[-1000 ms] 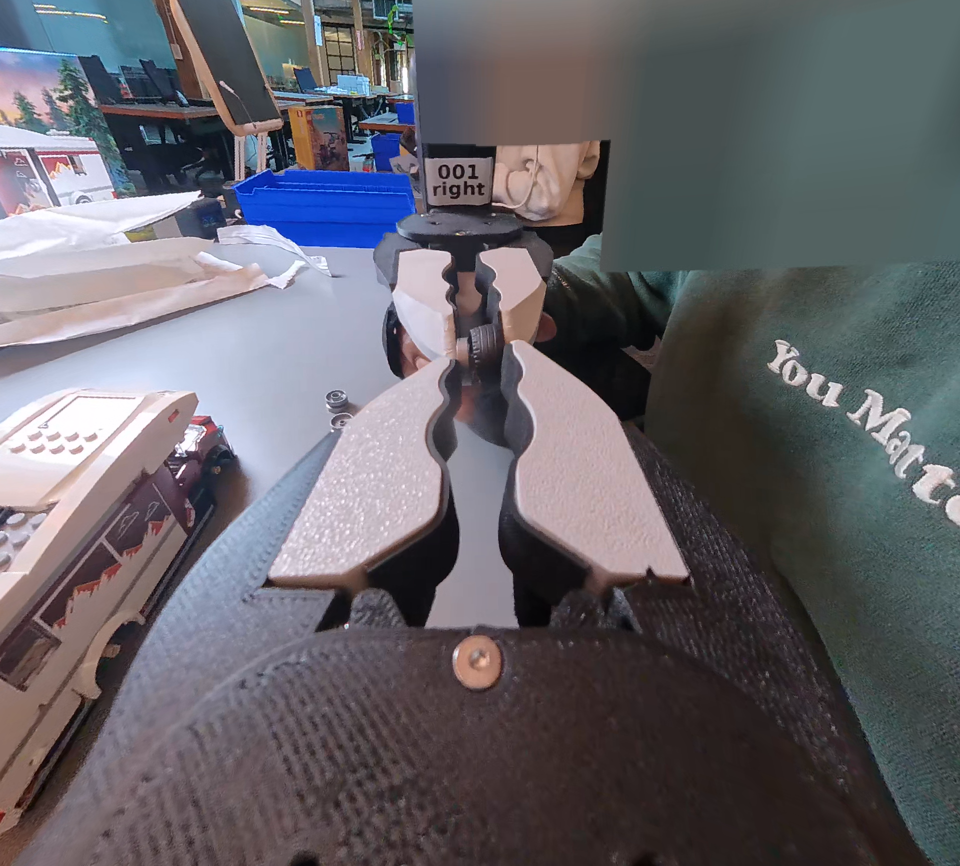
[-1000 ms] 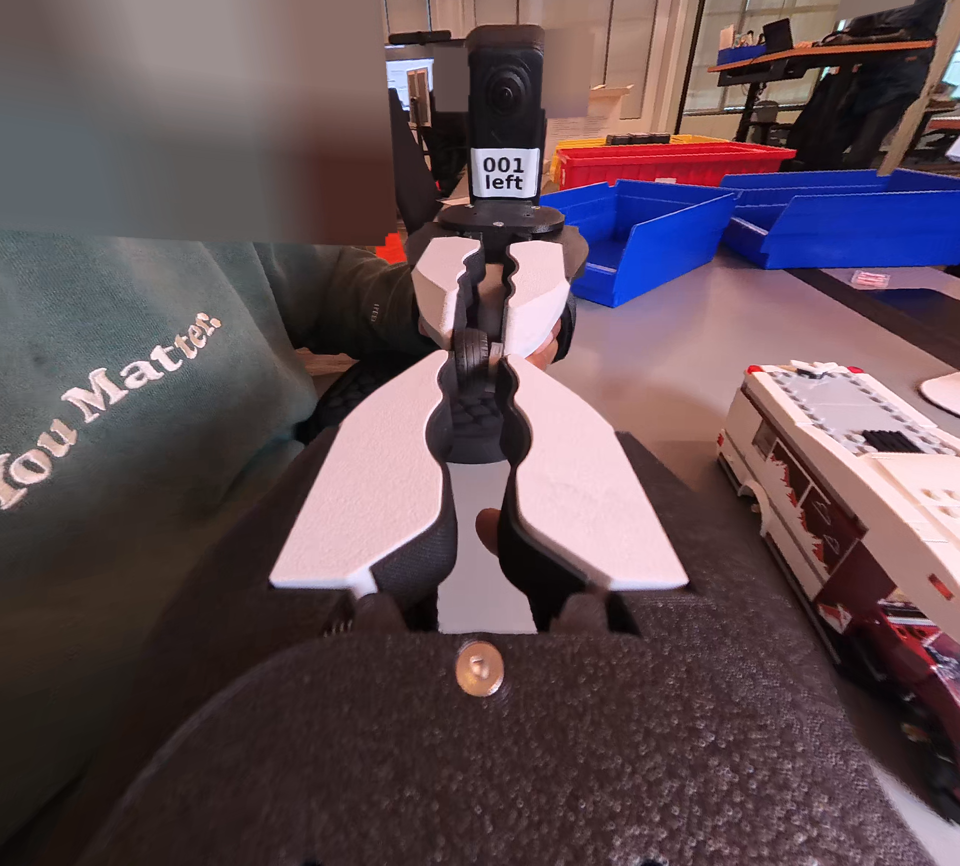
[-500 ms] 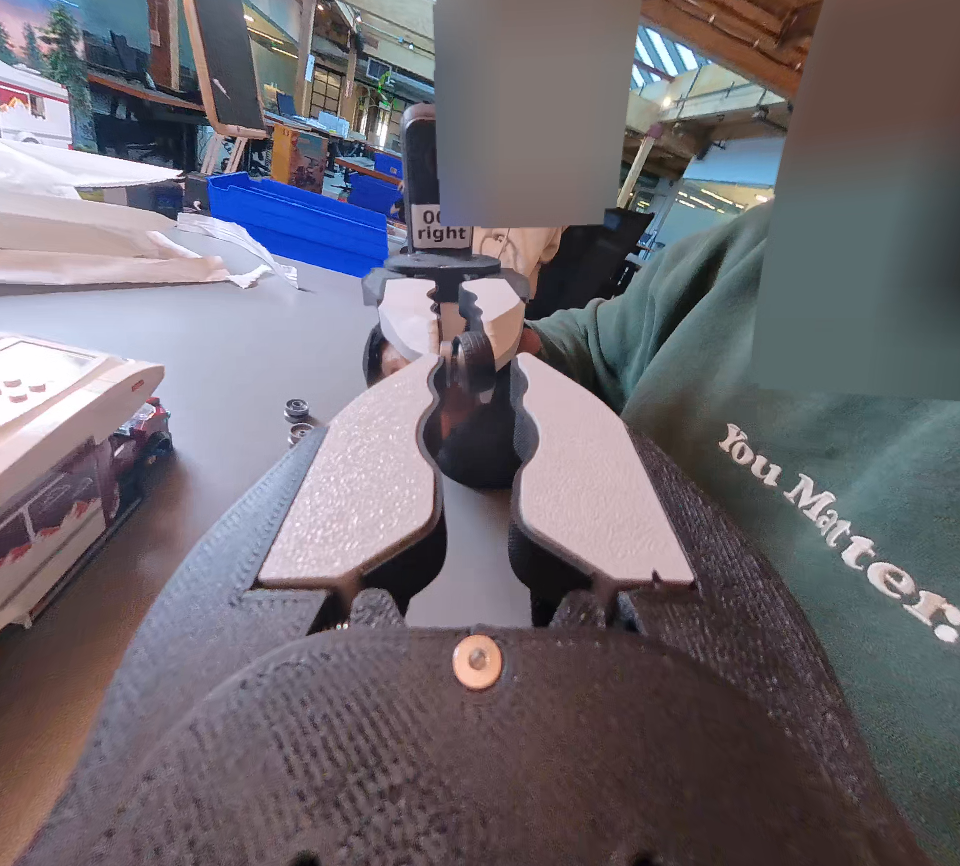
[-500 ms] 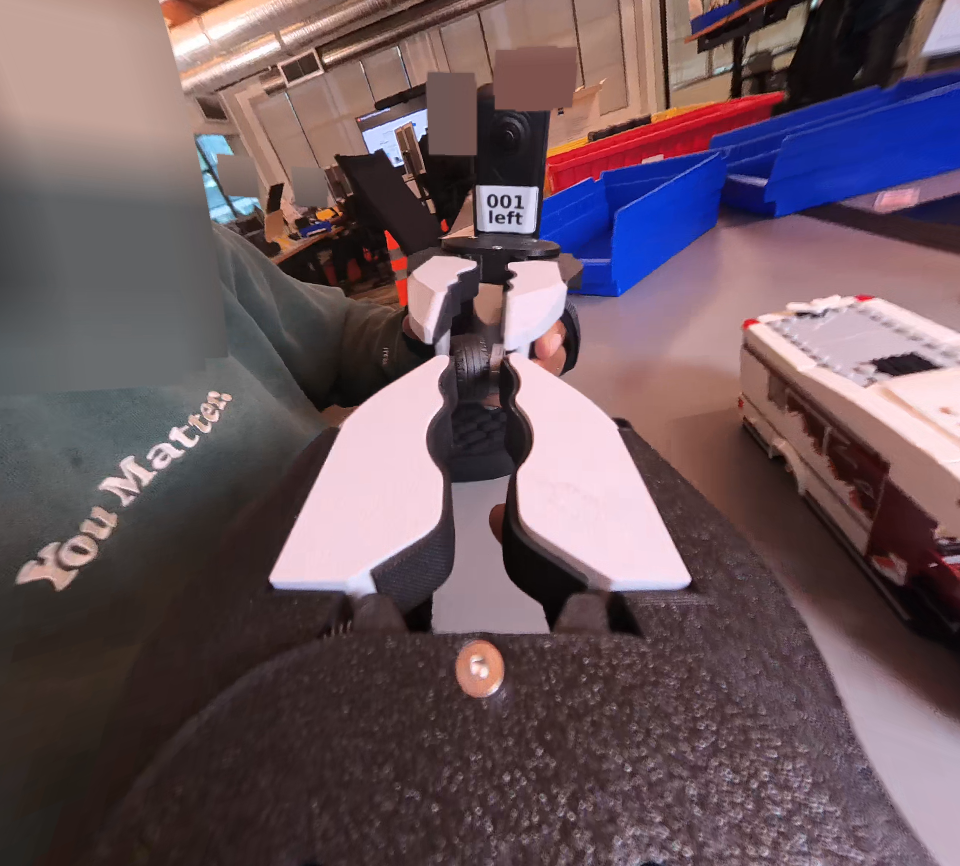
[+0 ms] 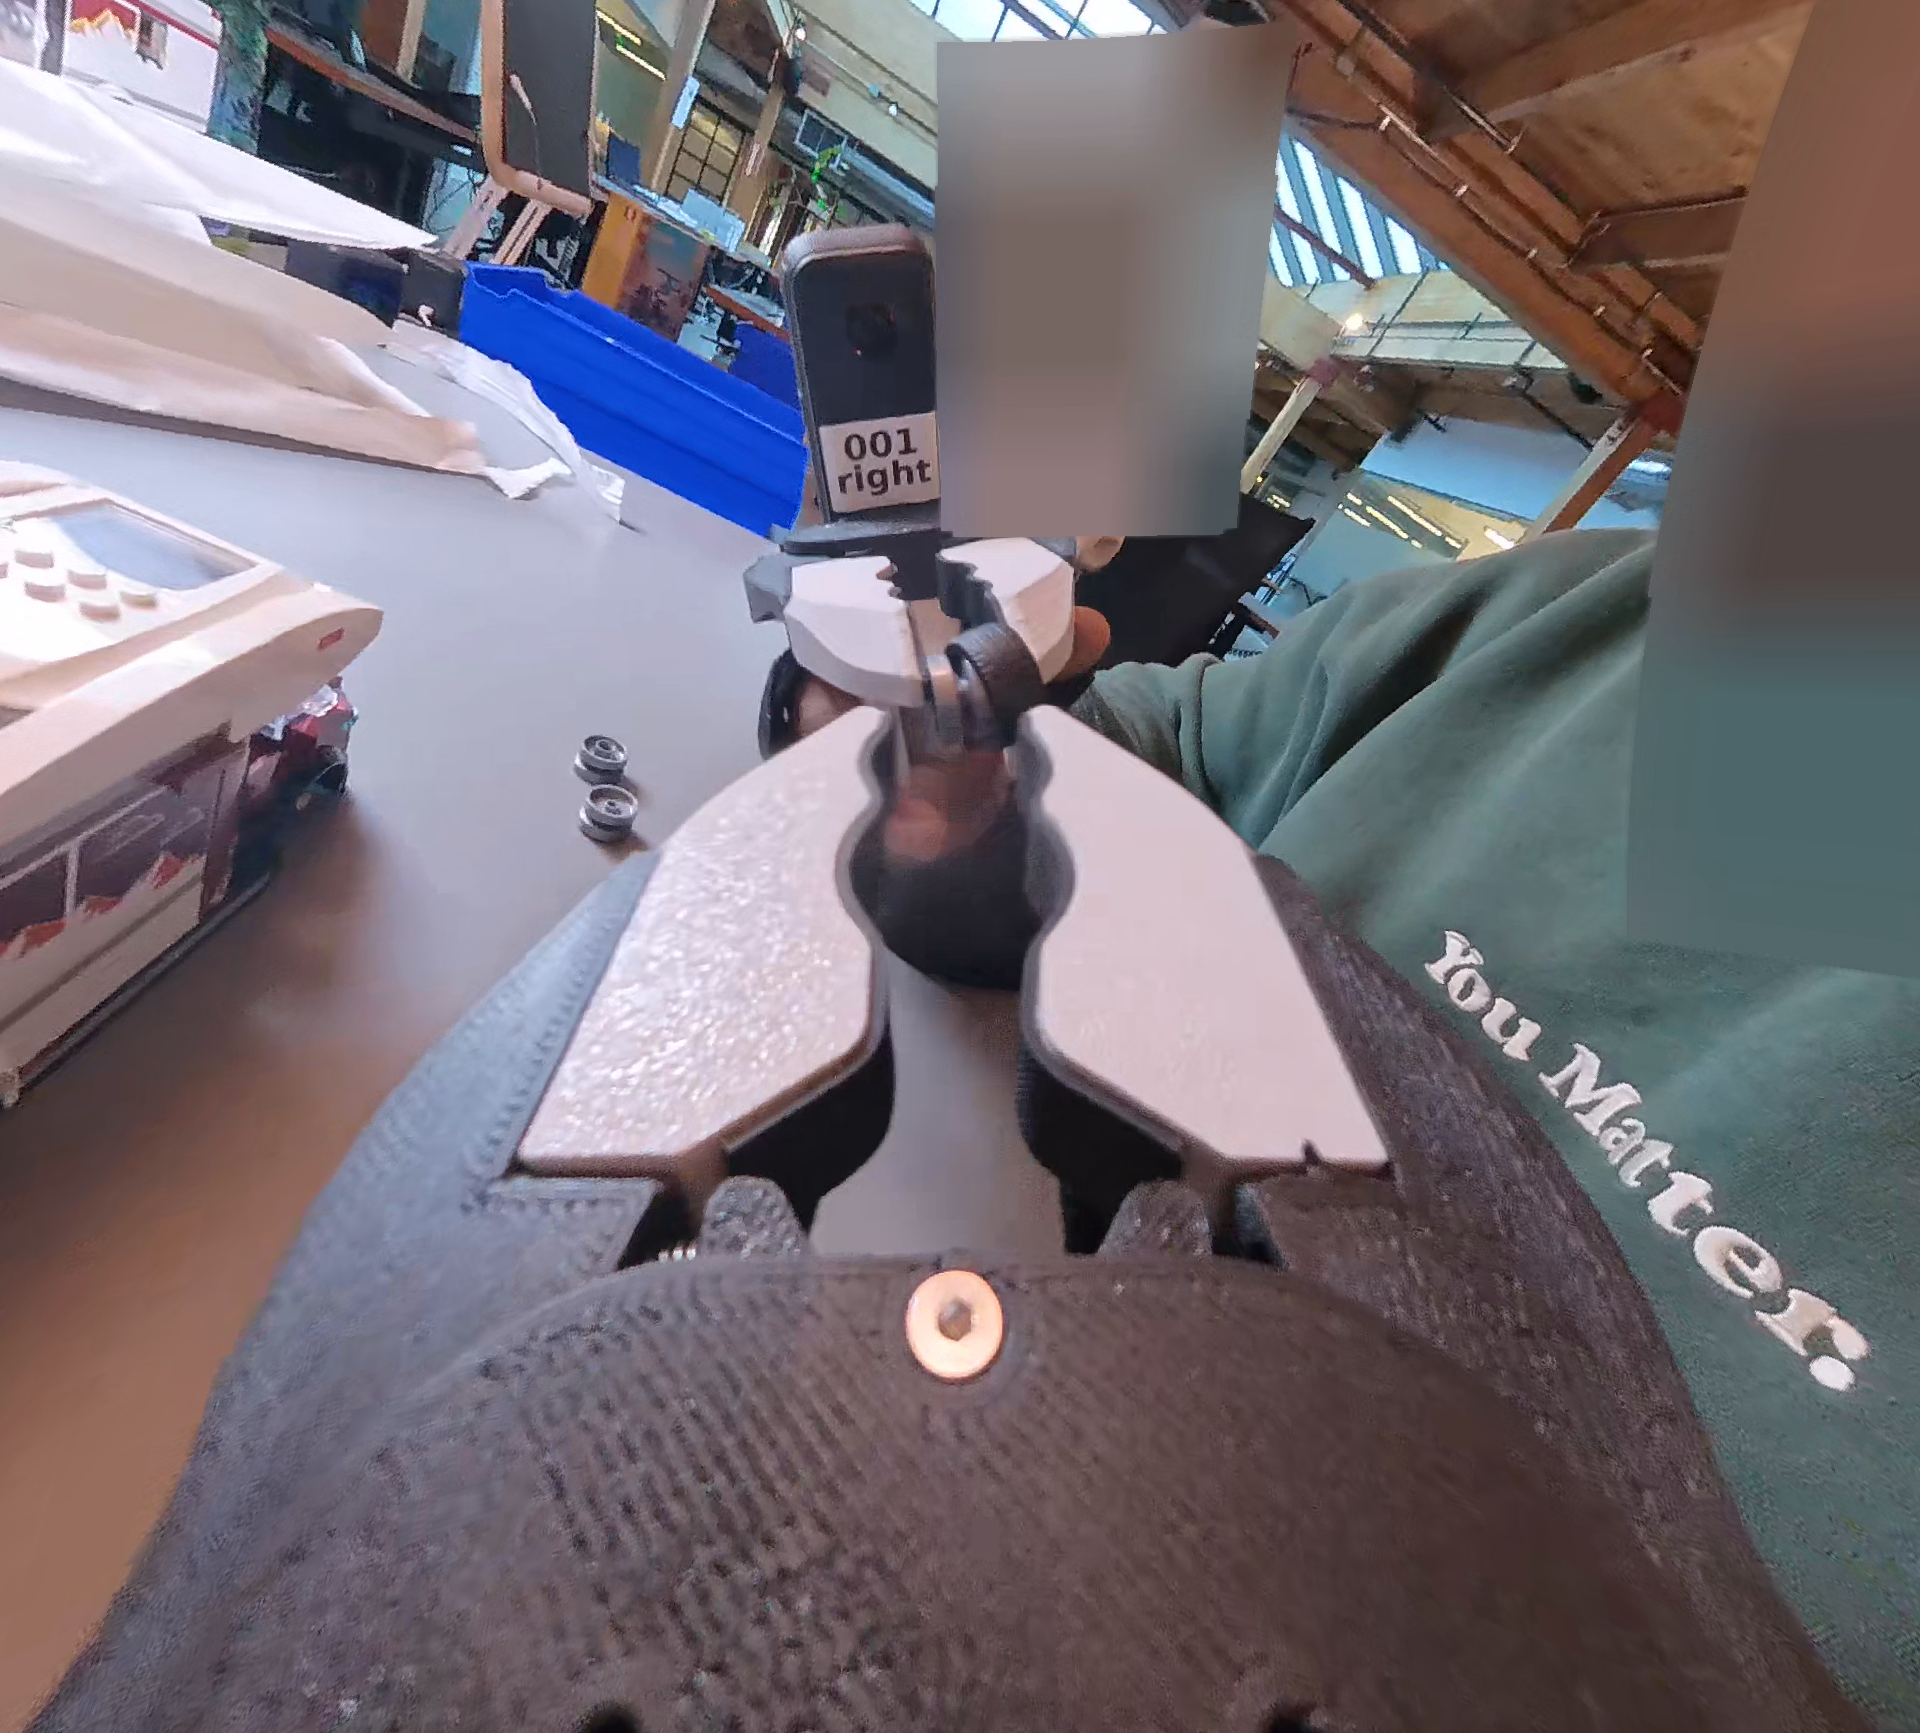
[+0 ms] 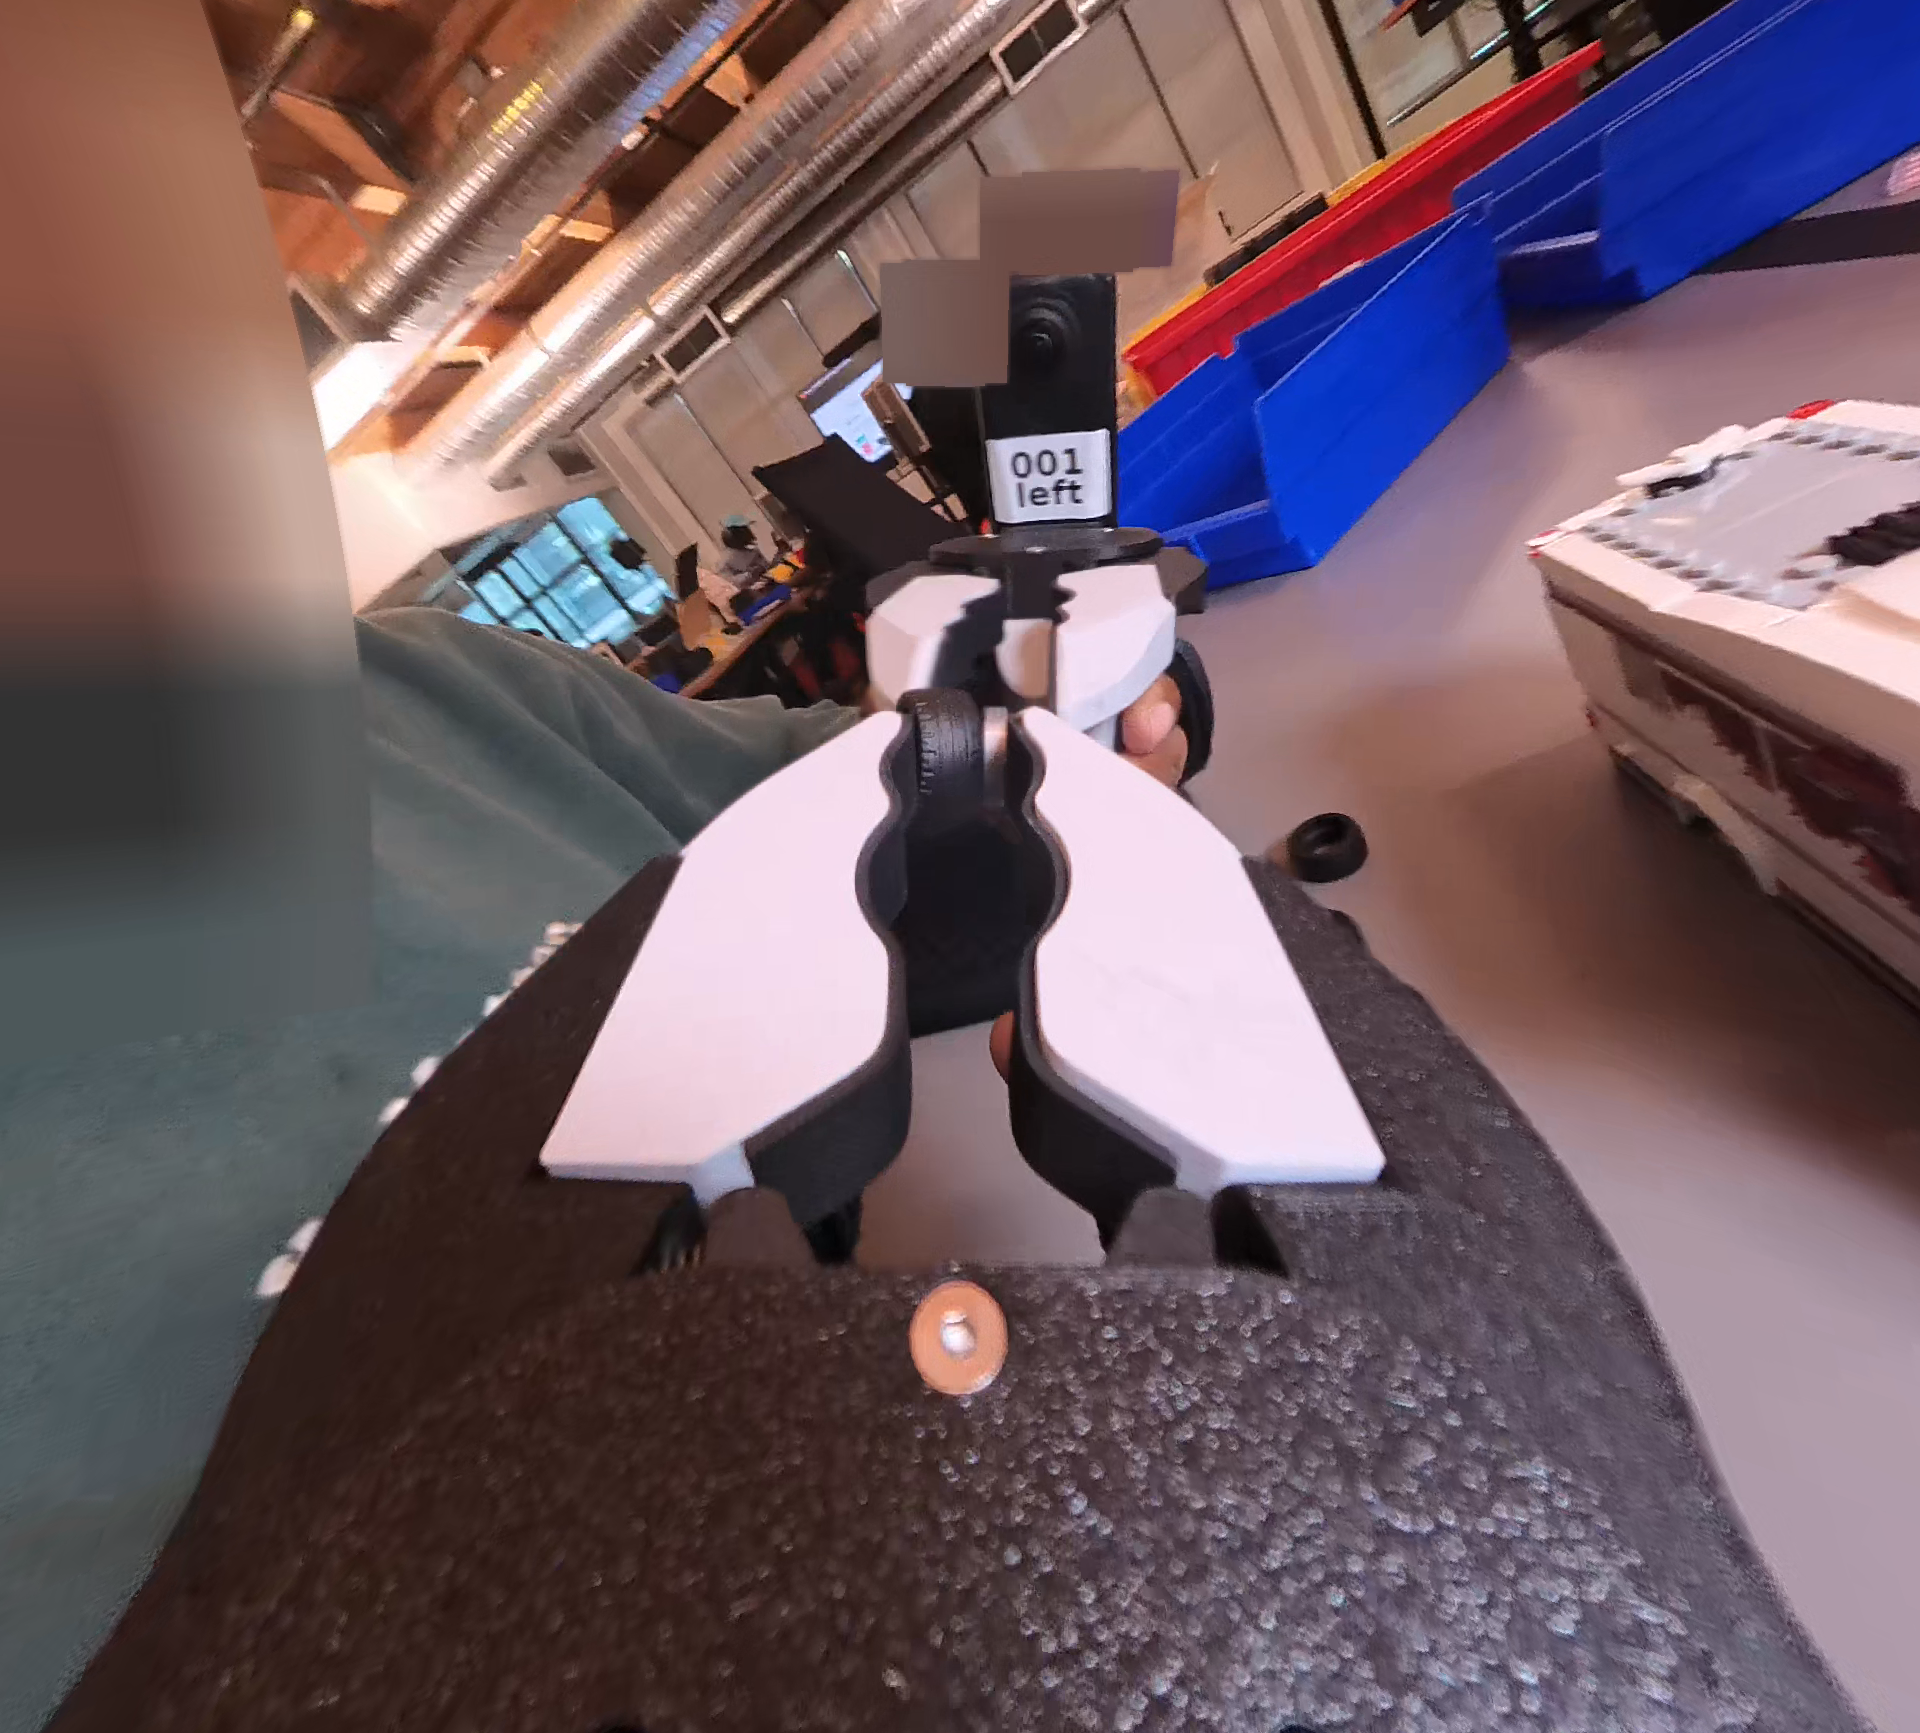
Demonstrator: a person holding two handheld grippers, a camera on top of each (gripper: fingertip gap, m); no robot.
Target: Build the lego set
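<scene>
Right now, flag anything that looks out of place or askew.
The black tyre sits tilted against the grey rim held in the right claw, not squarely on it. Loose parts lie on the table: two bare grey rims and a spare tyre near the brick-built van.

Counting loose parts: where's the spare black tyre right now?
Right wrist view, right side: the loose black tyre lies on the grey table, between the right claw and the white toy camper.
</scene>
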